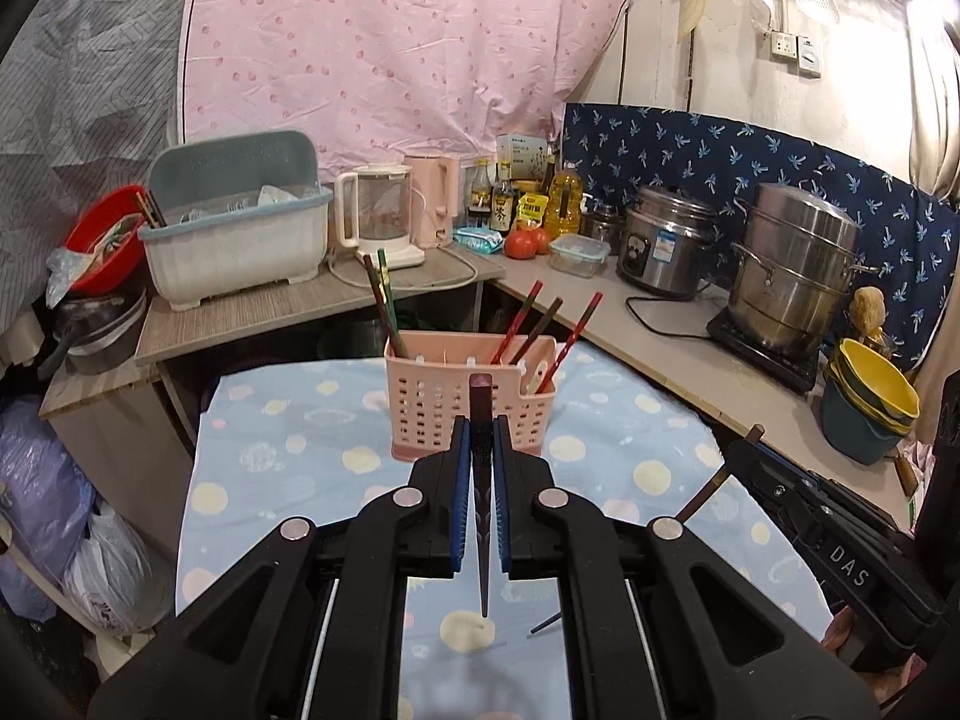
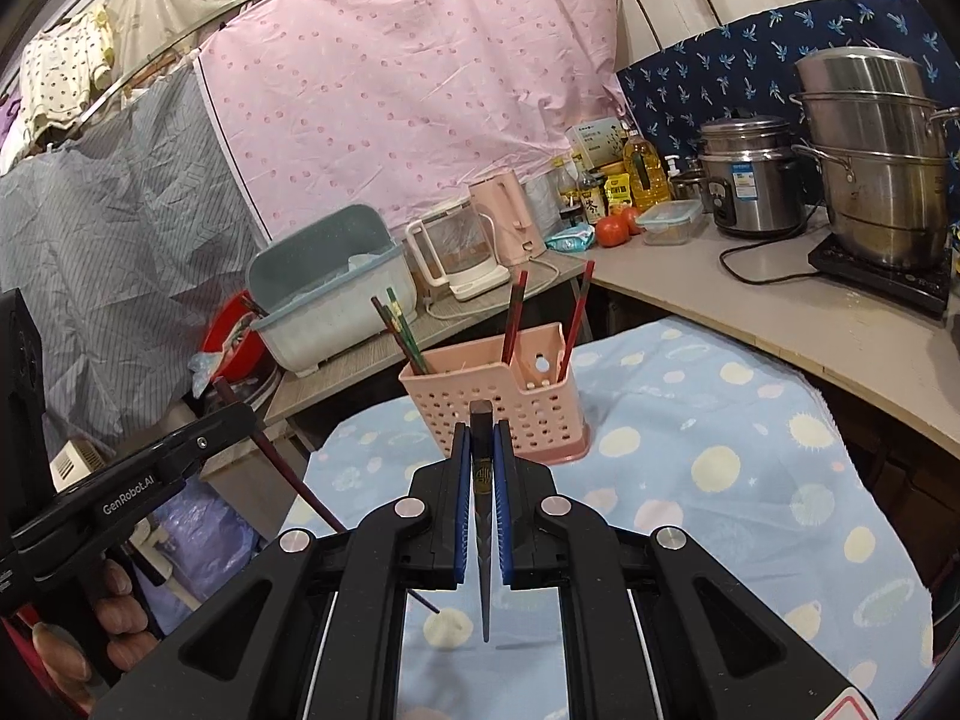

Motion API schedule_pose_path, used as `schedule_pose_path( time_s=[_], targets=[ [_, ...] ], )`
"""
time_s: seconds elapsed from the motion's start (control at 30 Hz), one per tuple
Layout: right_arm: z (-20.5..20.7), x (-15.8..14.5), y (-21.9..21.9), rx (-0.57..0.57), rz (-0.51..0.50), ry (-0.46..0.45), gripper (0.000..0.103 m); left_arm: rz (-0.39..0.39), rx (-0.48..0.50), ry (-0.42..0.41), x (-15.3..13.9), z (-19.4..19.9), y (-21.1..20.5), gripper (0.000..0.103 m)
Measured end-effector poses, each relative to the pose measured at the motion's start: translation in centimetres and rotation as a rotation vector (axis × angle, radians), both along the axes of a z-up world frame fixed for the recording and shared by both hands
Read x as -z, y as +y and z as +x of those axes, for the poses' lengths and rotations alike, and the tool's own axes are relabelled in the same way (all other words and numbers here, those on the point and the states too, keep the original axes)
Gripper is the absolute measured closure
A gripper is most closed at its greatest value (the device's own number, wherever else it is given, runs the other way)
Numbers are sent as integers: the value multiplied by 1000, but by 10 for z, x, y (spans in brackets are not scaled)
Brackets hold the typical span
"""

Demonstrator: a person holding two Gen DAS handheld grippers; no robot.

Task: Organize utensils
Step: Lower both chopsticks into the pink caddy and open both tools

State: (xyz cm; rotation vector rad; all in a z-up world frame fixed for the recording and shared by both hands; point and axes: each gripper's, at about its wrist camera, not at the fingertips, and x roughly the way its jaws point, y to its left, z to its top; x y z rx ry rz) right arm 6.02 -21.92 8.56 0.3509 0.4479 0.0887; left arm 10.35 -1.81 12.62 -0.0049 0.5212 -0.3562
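Observation:
A pink perforated utensil holder [image 1: 471, 405] stands on the blue dotted cloth [image 1: 288, 456] and holds several chopsticks [image 1: 519, 324]. It also shows in the right wrist view [image 2: 498, 408]. My left gripper [image 1: 480, 438] is shut on a dark red chopstick [image 1: 481, 516], held upright in front of the holder. My right gripper [image 2: 481, 441] is shut on a dark chopstick [image 2: 483, 534], also upright before the holder. Each gripper appears at the edge of the other's view, the right one [image 1: 840, 540] and the left one [image 2: 120, 492].
A dish drainer [image 1: 234, 228], kettles [image 1: 378, 216] and bottles stand on the wooden shelf behind. A rice cooker [image 1: 666, 240], a steel steamer pot [image 1: 792, 270] and stacked bowls [image 1: 870, 396] stand on the right counter. Bags lie low on the left.

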Motion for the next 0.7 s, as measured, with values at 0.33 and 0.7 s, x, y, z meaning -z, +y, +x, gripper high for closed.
schedule_pose_path(
  time_s=[0.33,0.7],
  targets=[
    [51,-44,-15,19,32,-73,96,-31,-1,-46,-42,47,-10,96],
    [124,-93,-23,51,27,-149,96,-28,-21,-128,-89,110,-24,96]
  ],
)
